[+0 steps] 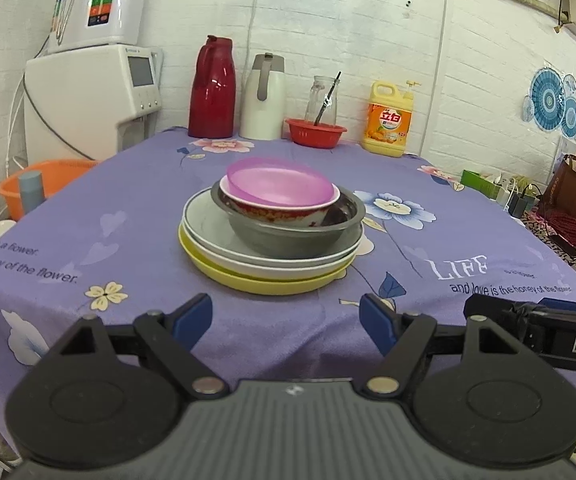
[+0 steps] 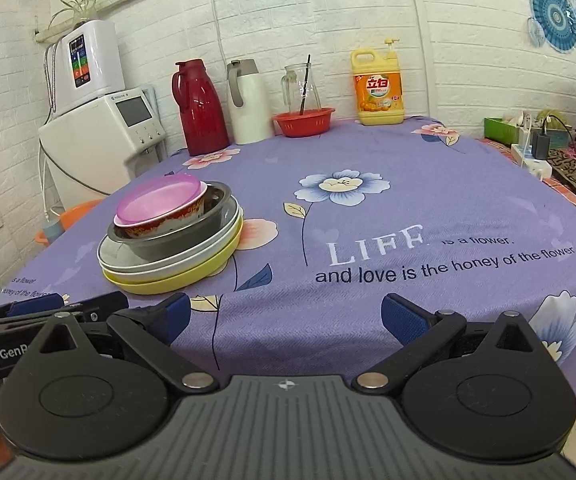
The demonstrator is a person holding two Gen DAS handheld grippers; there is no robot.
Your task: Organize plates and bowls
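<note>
Left wrist view: the left tool (image 1: 286, 320) hangs released at bottom centre, before the stack at mid-frame: pink bowl (image 1: 278, 186) topmost, steel bowl (image 1: 288, 232), white plate (image 1: 212, 240), yellow plate (image 1: 224, 276), on the bench (image 1: 128, 232).

Right wrist view: the right tool (image 2: 286, 318) is released; the stack sits centre-left, pink bowl (image 2: 156, 200) topmost.

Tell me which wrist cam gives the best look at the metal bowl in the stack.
Left wrist view: the metal bowl sits near centre, facing the camera, with its rim and front wall visible. In the right wrist view the bowl is off to the left and seen from the side, and the red-patterned bowl nested inside hides much of it.
</note>
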